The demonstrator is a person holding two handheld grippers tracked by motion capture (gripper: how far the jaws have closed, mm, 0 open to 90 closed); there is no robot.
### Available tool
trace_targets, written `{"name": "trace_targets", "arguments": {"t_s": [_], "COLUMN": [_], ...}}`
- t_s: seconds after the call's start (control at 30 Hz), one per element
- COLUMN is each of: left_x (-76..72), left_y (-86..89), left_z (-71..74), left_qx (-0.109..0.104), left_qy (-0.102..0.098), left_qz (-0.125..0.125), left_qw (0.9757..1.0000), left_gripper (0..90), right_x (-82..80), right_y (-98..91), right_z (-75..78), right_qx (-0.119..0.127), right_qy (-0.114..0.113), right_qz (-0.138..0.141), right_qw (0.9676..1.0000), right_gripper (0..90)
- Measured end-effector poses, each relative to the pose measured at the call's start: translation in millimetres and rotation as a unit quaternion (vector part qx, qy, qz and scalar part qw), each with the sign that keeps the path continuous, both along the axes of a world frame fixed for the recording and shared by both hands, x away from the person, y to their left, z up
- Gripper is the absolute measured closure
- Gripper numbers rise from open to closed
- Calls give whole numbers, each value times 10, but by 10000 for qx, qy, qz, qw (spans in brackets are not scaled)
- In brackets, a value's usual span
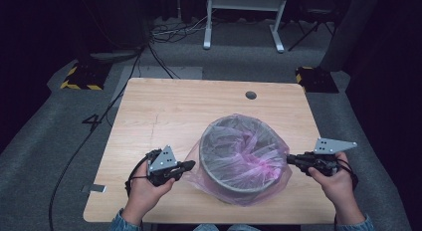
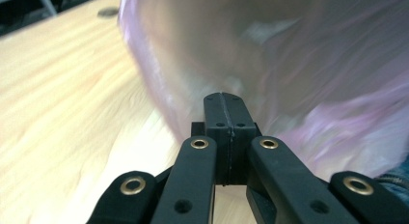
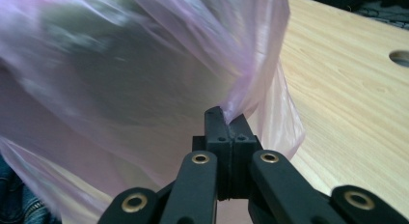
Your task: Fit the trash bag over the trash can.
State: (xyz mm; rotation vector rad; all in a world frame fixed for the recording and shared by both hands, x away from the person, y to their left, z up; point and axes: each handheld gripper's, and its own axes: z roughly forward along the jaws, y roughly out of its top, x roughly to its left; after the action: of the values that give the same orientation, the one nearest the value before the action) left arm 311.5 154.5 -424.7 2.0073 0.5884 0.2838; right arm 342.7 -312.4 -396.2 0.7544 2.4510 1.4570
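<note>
A grey round bin (image 1: 217,177) lined with a thin pink plastic bag (image 1: 249,154) stands on the wooden table (image 1: 164,111), toward its near edge. The bag's film drapes over the rim and down the outside. My left gripper (image 1: 191,165) is at the bin's left side. In the left gripper view its jaws (image 2: 223,96) are shut, tips buried in the blurred pink bag (image 2: 289,64). My right gripper (image 1: 290,159) is at the bin's right side. It is shut (image 3: 224,115) on a fold of the pink bag (image 3: 251,55), which rises from between its tips.
A round cable hole (image 1: 251,95) sits in the table's far right part. Bare wood lies left of and behind the bin. White desk legs (image 1: 207,22), cables and yellow-black floor blocks (image 1: 79,76) lie beyond the table.
</note>
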Motion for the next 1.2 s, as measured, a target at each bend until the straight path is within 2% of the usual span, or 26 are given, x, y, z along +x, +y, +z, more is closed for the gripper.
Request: {"name": "trace_targets", "arguments": {"t_s": [0.07,0.1,0.13,0.17,0.23,0.33,0.4,0.5,0.57,0.6,0.7,0.77,0.83,0.9,1.0,1.2], "left_x": [-23,-53,-84,-120,-199,-309,-336,-280,-229,-203,-153,-140,-135,-130,-125,-138], "left_y": [46,66,88,106,118,46,-48,-155,-198,-224,-258,-271,-272,-263,-256,-244], "left_z": [-17,-2,21,53,130,240,299,330,327,319,312,321,338,350,363,374], "left_qx": [-186,-251,-314,-383,-533,-602,-529,-284,-219,-227,-235,-302,-224,-248,-203,-226], "left_qy": [148,173,137,72,-68,-270,-389,-547,-546,-497,-509,-485,-531,-511,-418,-429], "left_qz": [-100,-102,-124,-150,-242,-379,-393,-307,-337,-411,-607,-781,-824,-883,-870,-757], "left_qw": [9997,9995,9993,9991,9983,9971,9971,9976,9977,9977,9966,9953,9949,9945,9951,9959], "left_gripper": [900,825,713,604,443,315,271,238,224,222,213,250,297,438,578,871], "right_x": [5,2,-4,-12,-34,-68,-99,-141,-159,-162,-159,-146,-143,-146,-148,-159], "right_y": [-23,-31,-38,-44,-55,-59,-48,-14,9,16,36,55,69,95,106,100], "right_z": [-29,-33,-31,-25,-1,27,50,100,142,153,178,174,167,158,154,141], "right_qx": [19,38,48,47,42,46,52,67,105,115,129,127,176,191,142,185], "right_qy": [35,29,24,17,-1,-28,-59,-114,-137,-151,-158,-172,-179,-183,-200,-168], "right_qz": [-41,-52,-52,-48,-41,-28,5,90,182,214,343,451,547,629,605,580], "right_qw": [10000,10000,10000,10000,10000,10000,10000,9999,9997,9996,9992,9988,9982,9977,9979,9980], "right_gripper": [900,900,900,900,900,900,900,900,900,900,900,900,900,900,900,900]}}
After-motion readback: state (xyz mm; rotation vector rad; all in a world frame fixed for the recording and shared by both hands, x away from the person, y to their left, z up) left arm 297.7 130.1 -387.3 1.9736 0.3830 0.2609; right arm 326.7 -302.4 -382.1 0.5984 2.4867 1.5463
